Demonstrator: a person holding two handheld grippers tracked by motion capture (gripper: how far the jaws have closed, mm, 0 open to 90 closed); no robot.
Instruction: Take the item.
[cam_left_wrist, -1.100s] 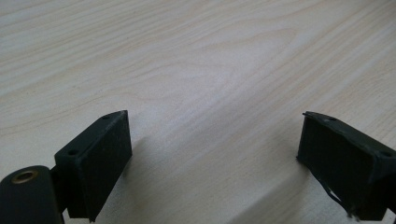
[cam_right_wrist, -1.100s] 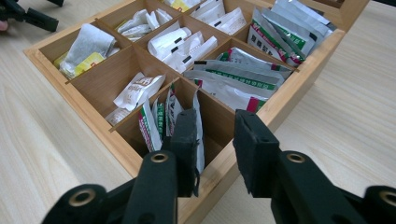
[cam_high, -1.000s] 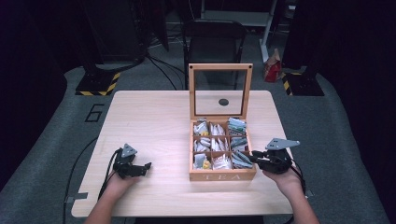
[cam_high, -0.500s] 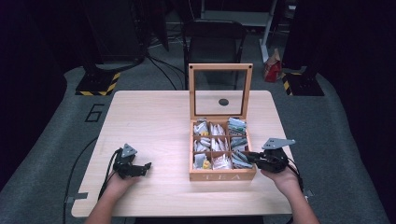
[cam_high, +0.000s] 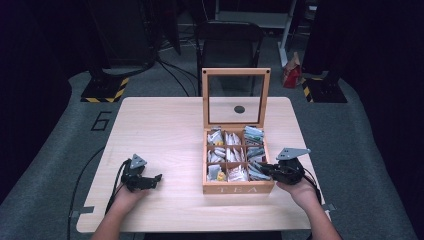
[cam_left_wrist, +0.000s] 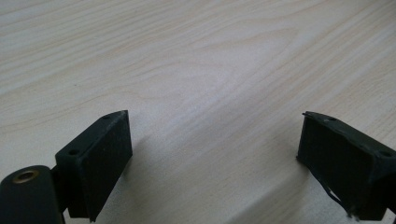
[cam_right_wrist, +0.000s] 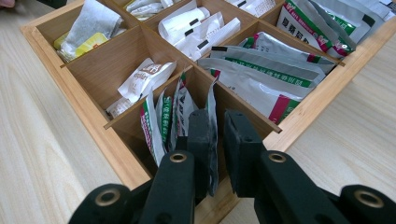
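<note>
An open wooden tea box (cam_high: 238, 190) sits on the table, its glass lid (cam_high: 235, 95) standing upright. Its compartments hold tea sachets. My right gripper (cam_high: 263, 170) reaches into the front right compartment from the box's right side. In the right gripper view its jaws (cam_right_wrist: 219, 123) have just been closing and stand narrow around one upright white-and-green sachet (cam_right_wrist: 213, 126). The sachet lies against the left jaw, and a thin gap still shows on the other side. My left gripper (cam_high: 156, 178) rests open on the bare table at the front left, with nothing between its jaws (cam_left_wrist: 215, 154).
Other sachets fill the neighbouring compartments (cam_right_wrist: 261, 74). The box's wooden rim (cam_right_wrist: 93, 116) runs just below my right jaws. A chair (cam_high: 227, 45) and dark stands lie beyond the table's far edge.
My right gripper has edged a little left into the box's front right compartment. The left gripper has stayed put.
</note>
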